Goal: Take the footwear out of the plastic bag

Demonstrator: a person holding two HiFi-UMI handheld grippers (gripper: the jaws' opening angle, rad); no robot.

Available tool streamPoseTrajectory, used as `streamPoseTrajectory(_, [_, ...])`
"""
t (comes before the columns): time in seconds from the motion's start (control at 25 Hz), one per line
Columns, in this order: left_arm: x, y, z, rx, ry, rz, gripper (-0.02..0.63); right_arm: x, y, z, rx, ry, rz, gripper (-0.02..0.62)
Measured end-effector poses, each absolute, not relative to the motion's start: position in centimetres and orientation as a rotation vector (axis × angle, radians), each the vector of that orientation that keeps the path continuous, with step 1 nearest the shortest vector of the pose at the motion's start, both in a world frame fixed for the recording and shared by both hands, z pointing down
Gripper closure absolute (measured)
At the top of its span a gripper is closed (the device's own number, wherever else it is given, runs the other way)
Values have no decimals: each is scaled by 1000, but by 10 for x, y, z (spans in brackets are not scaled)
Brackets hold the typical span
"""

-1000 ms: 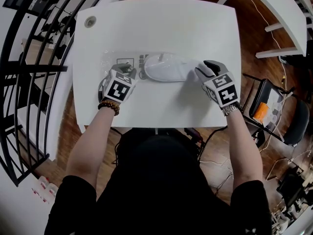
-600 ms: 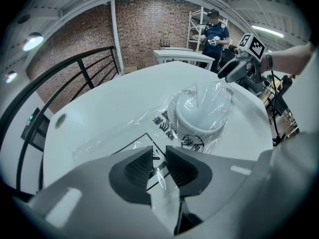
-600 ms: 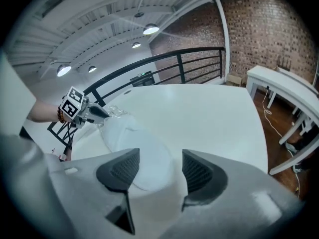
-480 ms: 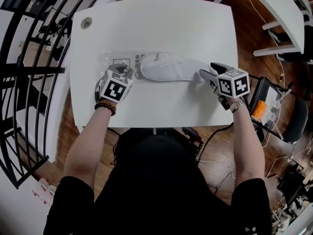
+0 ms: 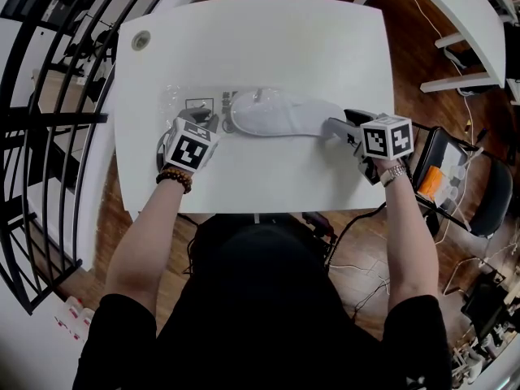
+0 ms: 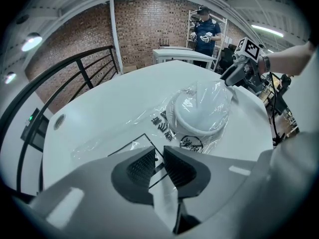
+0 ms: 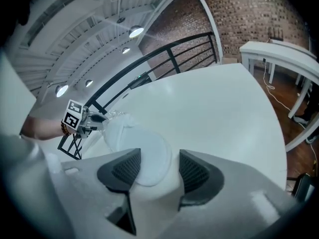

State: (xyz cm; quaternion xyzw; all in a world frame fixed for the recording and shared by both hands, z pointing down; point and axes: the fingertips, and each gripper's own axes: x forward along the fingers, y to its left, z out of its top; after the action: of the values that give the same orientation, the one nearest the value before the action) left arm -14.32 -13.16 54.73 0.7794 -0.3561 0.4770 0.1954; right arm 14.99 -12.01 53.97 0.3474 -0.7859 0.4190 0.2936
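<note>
Open table (image 5: 268, 47) beyond the slipper (image 5: 280, 114); railing (image 5: 49, 116) borders its left.

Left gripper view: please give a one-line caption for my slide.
The left gripper, jaws just closing, pinches the edge of a clear plastic bag with a white slipper in it.

Bright overhead ceiling lamps (image 7: 135, 32) wash the white counter (image 5: 268, 47); fisheye edges bend and darken, corners blurred

Head view overhead; gripper views low, opposed; all share slipper (image 5: 280, 114).
</note>
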Motion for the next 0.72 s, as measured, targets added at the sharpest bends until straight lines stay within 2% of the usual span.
streamPoseTrajectory(0.12, [-142,-131,548,2186,-993,1341,545,148,-121,539,916,-2106,1084,431])
streamPoseTrajectory(0.72, [-148,-129,547,2172,-992,1334,538,155,-116,524,961,-2149,1105,511])
